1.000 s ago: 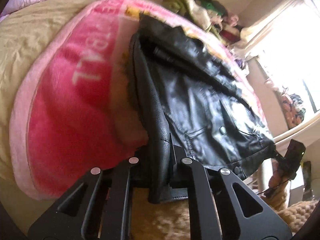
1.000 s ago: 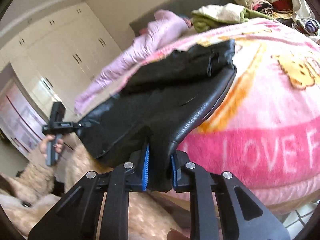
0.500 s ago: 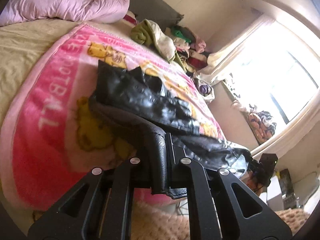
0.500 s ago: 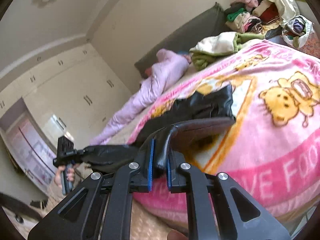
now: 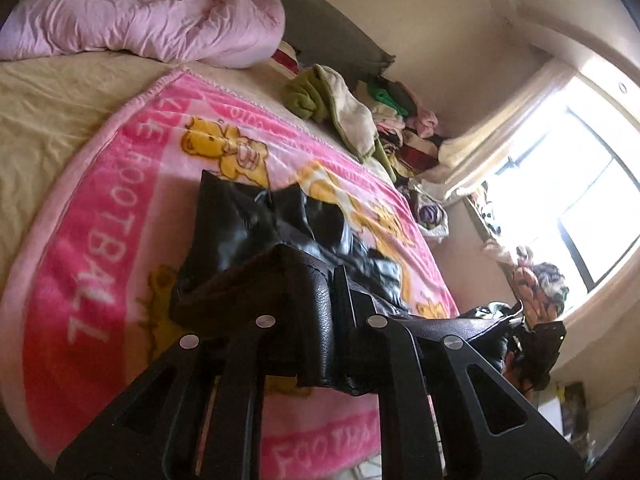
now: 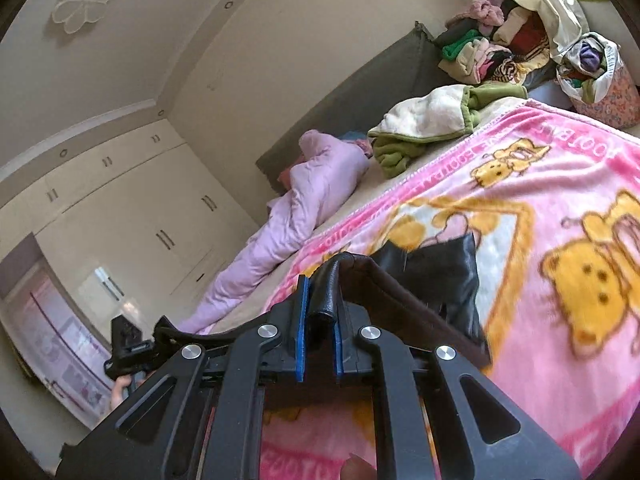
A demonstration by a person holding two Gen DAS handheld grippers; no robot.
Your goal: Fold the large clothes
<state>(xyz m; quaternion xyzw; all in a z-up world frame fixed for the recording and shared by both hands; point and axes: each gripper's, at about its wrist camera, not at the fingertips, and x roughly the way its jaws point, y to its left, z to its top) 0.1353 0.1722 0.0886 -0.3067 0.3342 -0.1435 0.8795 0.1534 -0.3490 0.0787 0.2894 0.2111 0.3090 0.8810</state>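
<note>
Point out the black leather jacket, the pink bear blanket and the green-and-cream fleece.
black leather jacket [image 5: 256, 220]: left wrist view, glossy far panel.
pink bear blanket [image 6: 560, 380]: right wrist view, pink field below bear.
green-and-cream fleece [image 6: 428, 116]: right wrist view, cream top side.

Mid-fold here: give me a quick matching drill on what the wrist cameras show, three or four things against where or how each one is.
Things:
1. black leather jacket
2. lilac quilt
3. green and cream fleece
4. pink cartoon blanket

States:
A. bunched along the head of the bed
B. spread flat under the jacket
C. near edge lifted, clamped by the left gripper and the right gripper
D. heaped at the blanket's far edge

Pairs: 1-C, 2-A, 3-D, 4-B
</note>
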